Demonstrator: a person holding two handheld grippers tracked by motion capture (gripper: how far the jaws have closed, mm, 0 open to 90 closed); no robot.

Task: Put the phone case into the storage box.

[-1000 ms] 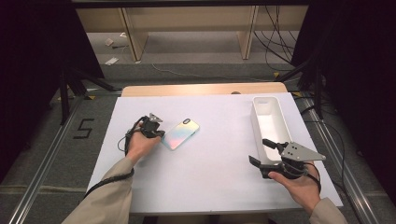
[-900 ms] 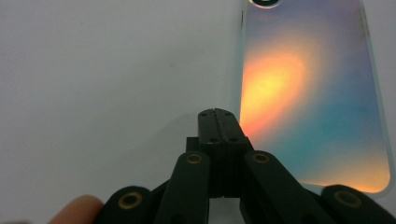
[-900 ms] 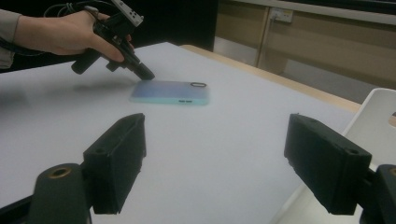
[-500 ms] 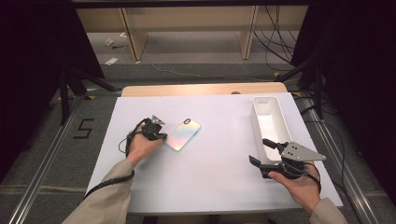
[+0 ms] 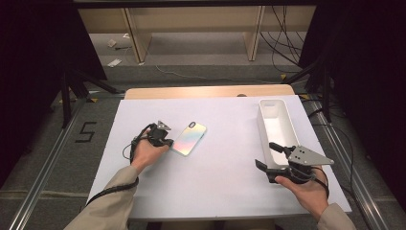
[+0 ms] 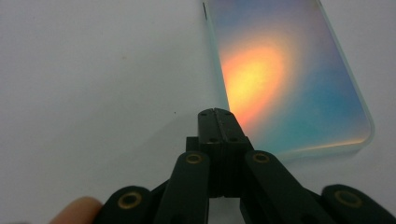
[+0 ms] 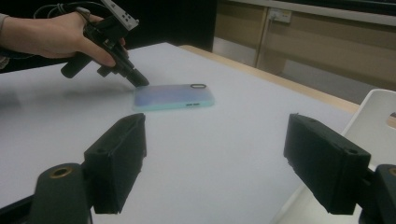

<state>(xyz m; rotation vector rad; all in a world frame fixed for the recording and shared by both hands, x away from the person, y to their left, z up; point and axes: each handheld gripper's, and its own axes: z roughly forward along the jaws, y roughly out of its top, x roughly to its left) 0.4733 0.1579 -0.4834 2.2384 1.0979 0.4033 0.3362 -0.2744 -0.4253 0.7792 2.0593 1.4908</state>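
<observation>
A wide white table (image 5: 215, 191) took up most of the high view, with a bare wooden strip (image 5: 206, 91) along its far edge and grey floor around it. On the right side of the table stood a long white tray (image 5: 264, 125), open at the top, running from near the far edge back toward the person. The person's right hand (image 5: 306, 191) rested near the front right part of the table, holding the right gripper (image 5: 268, 155), whose two black jaws stood well apart with nothing between them; one jaw lay over the near end of the tray and the other over bare table just beside it. The left hand (image 5: 146, 152) lay on the left half of the table and held the left gripper (image 5: 168, 142), its jaws pressed fully together and gripping nothing. In the left gripper view the closed tip met the long edge of the phone (image 6: 289, 79) near its lower corner. The phone, in a shimmering rainbow case, lay flat, back up, left of the table's middle, well apart from the tray.
</observation>
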